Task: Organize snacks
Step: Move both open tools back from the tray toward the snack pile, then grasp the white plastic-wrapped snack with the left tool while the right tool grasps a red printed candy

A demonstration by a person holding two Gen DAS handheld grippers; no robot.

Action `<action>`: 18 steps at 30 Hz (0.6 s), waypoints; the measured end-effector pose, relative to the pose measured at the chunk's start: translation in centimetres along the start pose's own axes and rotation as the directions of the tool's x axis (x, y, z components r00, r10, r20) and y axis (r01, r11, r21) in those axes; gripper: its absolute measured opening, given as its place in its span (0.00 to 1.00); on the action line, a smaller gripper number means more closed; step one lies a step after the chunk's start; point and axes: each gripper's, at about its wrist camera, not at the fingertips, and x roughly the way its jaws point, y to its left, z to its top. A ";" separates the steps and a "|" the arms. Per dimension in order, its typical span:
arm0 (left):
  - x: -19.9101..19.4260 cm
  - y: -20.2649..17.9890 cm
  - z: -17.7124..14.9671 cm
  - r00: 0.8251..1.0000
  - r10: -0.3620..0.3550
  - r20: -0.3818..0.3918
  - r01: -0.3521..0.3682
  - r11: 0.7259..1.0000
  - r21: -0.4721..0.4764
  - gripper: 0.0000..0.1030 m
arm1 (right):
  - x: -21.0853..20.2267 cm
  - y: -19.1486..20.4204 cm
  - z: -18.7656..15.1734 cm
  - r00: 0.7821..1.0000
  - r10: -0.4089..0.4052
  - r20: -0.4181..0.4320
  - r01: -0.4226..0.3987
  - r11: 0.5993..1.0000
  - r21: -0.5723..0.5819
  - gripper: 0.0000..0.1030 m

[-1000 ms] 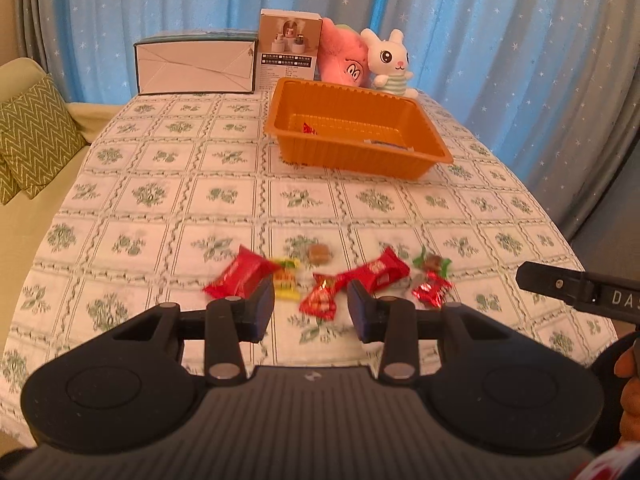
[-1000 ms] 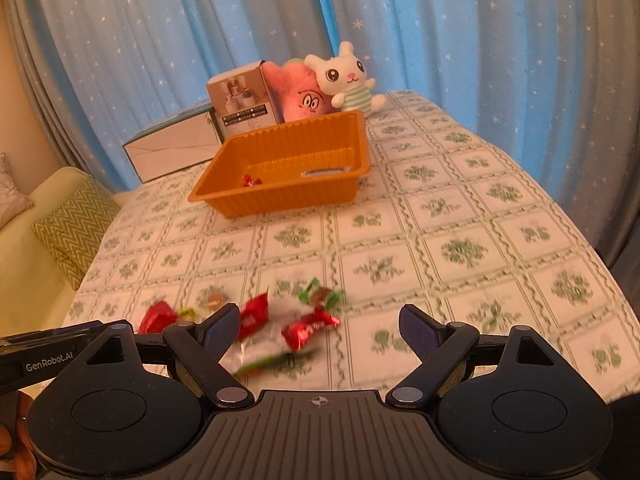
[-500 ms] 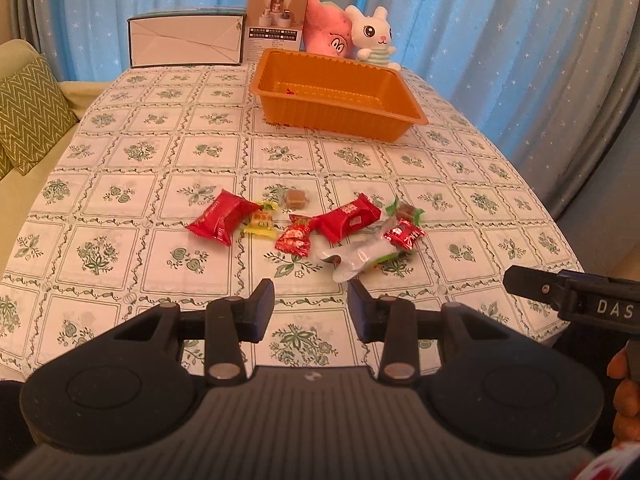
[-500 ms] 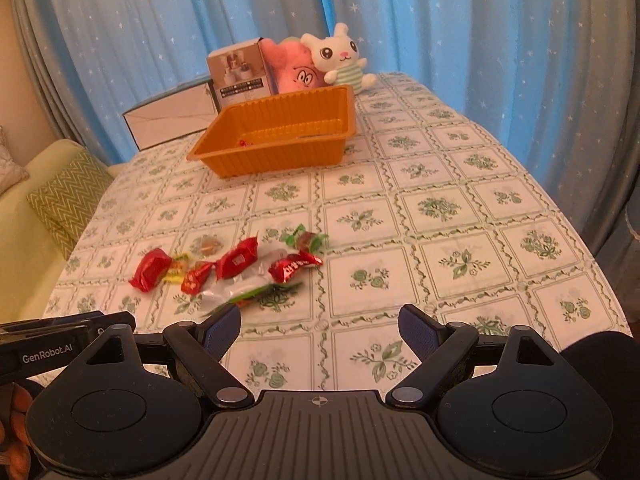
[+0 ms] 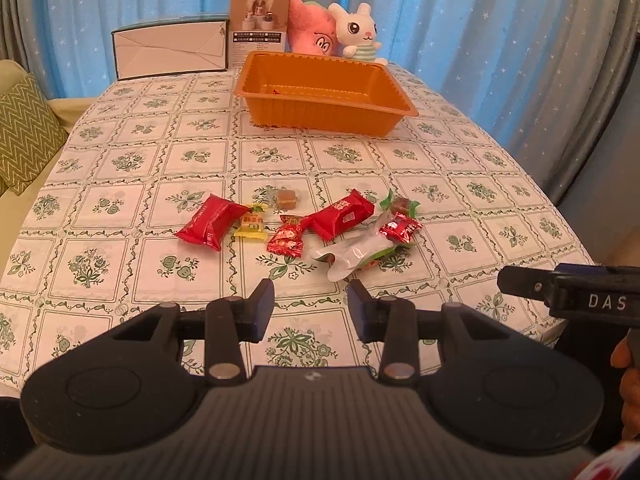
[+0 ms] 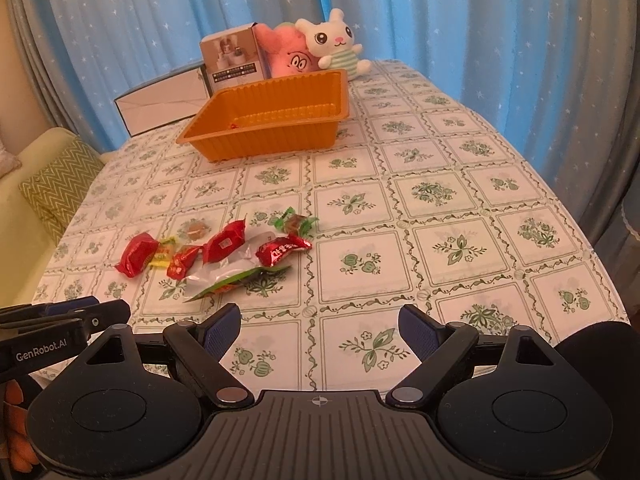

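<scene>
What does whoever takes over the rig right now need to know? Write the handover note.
Left gripper: open, empty, short of the snacks.
Right gripper: open wider, empty, over bare tablecloth.
Orange tray: far end of the table, in front of the plush bunny; one small red item inside, otherwise nearly empty.
Left to do: the loose cluster mid-table, including two red packets, yellow candy, brown candy, silver-green wrapper. Move them into the tray.
</scene>
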 end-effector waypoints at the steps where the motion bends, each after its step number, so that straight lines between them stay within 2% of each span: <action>1: 0.1 -0.1 0.0 1.000 -0.004 -0.003 0.004 1.000 0.005 0.35 | 0.1 0.0 0.0 1.000 -0.002 0.001 0.002 1.000 -0.001 0.84; 6: 0.9 -0.8 0.2 0.997 -0.079 -0.025 0.080 0.997 0.021 0.35 | 0.5 -0.3 0.1 1.000 -0.010 0.001 0.010 1.000 0.000 0.84; 13: 3.2 -2.0 0.9 0.996 -0.089 -0.023 0.091 0.988 0.126 0.35 | 1.7 -0.8 0.4 1.000 -0.018 -0.004 0.018 1.000 -0.002 0.84; 18: 5.4 -2.9 1.9 0.996 -0.085 -0.031 0.090 0.963 0.256 0.35 | 2.9 -1.5 0.6 0.999 -0.031 -0.010 0.031 0.999 0.005 0.84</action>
